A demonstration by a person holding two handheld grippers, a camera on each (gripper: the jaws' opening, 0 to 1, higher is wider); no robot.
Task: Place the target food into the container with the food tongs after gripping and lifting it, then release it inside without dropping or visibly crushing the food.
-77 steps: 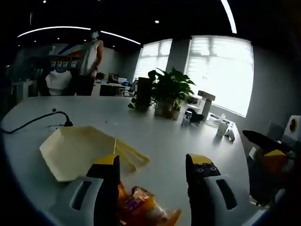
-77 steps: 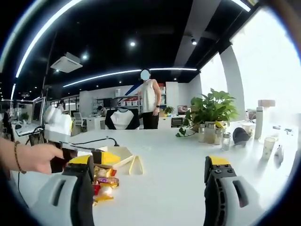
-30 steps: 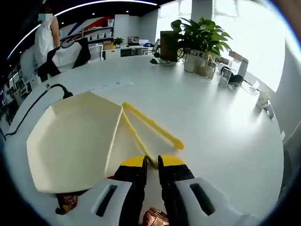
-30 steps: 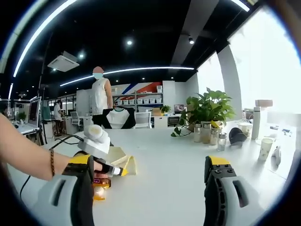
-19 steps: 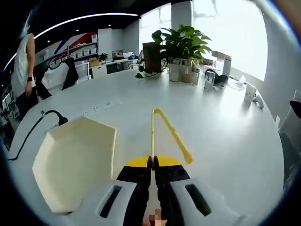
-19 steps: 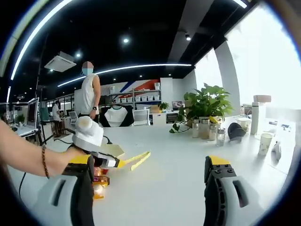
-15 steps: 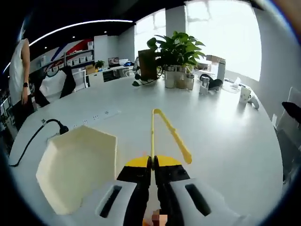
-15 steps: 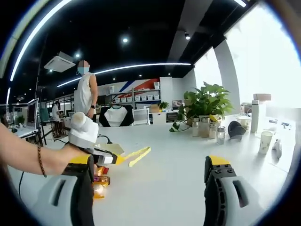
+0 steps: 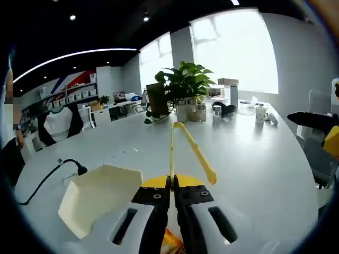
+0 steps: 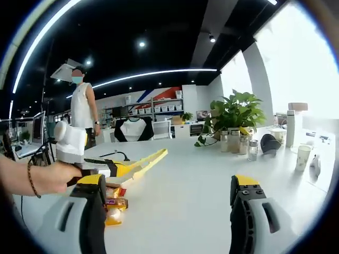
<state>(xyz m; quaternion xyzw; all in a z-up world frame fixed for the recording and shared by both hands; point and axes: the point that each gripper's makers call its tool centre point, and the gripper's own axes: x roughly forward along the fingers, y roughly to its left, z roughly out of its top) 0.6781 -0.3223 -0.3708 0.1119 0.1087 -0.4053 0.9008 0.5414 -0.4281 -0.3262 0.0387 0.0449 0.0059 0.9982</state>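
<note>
Left gripper view: the left hand-held gripper (image 9: 172, 186) is clamped on the hinge end of the yellow food tongs (image 9: 185, 145), raised above the cream container (image 9: 98, 198) on the white surface (image 9: 249, 159).

Right gripper view: the right hand-held gripper (image 10: 167, 198) stands wide open and empty. Wrapped snacks (image 10: 114, 203) lie below the tongs; they look light, crinkly and probably slippery, so a gentle grip across the middle suits them.

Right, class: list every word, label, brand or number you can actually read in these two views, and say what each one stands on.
None can be read.
Snack packets on the table: printed wrappers, too blurred to read.
Boxes on the far shelves: too small to read.
Yellow food tongs in the left gripper: no marking visible.
Cream container: plain.
</note>
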